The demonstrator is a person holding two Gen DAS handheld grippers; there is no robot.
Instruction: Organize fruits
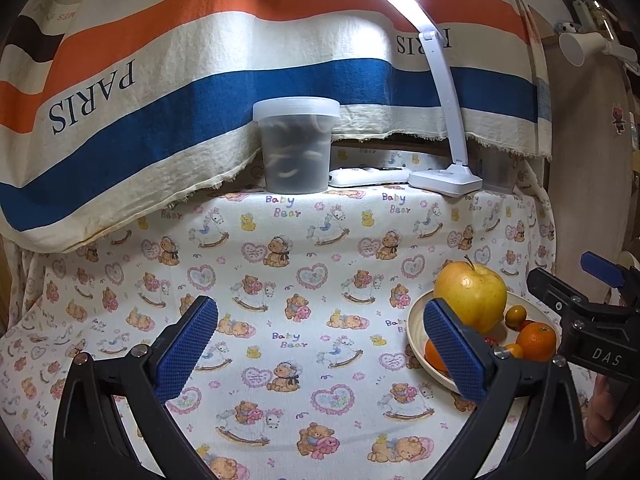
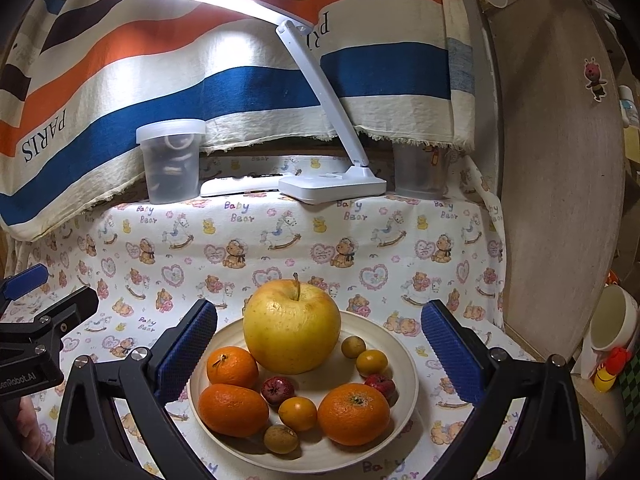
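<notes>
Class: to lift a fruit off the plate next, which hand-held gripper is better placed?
Right. The right hand-held gripper is open and faces the plate; the left hand-held gripper faces bare cloth beside it.

My left wrist view sits low over the tablecloth (image 1: 320, 240), facing the far striped cloth (image 1: 200, 60), the plate (image 1: 416, 320) at its right edge. My right wrist view looks down close on that plate (image 2: 404, 360). Both share the tub (image 1: 296, 146), lamp (image 1: 446, 178) and plate.
</notes>
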